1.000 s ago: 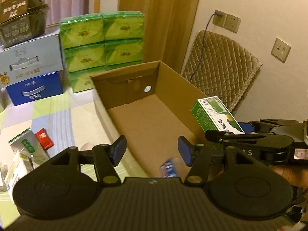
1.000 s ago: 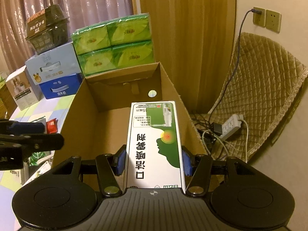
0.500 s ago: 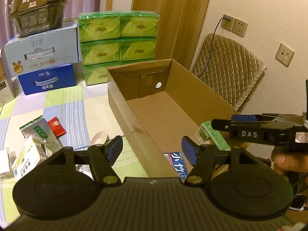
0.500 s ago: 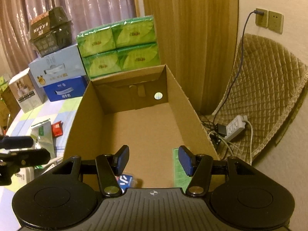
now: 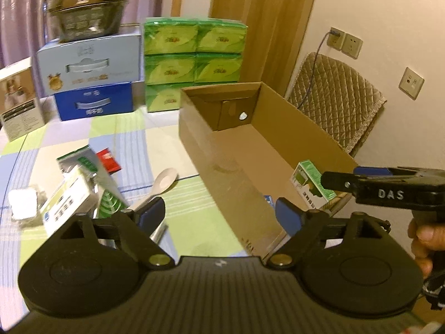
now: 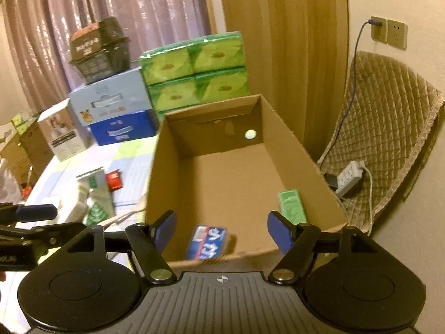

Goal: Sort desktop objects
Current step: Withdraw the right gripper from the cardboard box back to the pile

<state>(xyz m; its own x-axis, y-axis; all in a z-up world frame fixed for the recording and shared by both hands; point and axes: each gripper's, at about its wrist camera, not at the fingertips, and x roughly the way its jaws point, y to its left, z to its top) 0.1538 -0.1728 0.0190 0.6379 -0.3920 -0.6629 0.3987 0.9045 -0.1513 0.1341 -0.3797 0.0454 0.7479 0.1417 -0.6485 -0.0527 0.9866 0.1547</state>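
An open cardboard box (image 5: 194, 128) stands on the checked tablecloth. A green box (image 6: 290, 208) lies inside it against the right wall, and a blue box (image 6: 208, 242) lies near the front wall. My right gripper (image 6: 222, 225) is open and holds nothing, hanging above the box's near end. My left gripper (image 5: 219, 214) is open too, over the box's near left corner. Left of the cardboard box the table holds a white spoon (image 5: 164, 181), a red sachet (image 5: 108, 161), a white-and-green carton (image 5: 66, 200) and a green leaf packet (image 5: 108, 206).
Green tissue packs (image 5: 192, 55) and blue cartons (image 5: 94, 103) are stacked behind the cardboard box. A quilted chair (image 5: 333, 94) stands to its right, with a power strip (image 6: 350, 178) below. A hand (image 5: 425, 239) holds the right gripper's handle.
The right gripper opened and dropped the green box into the cardboard box, then drew back. The left gripper pulled back and swung left, bringing the table items into view.
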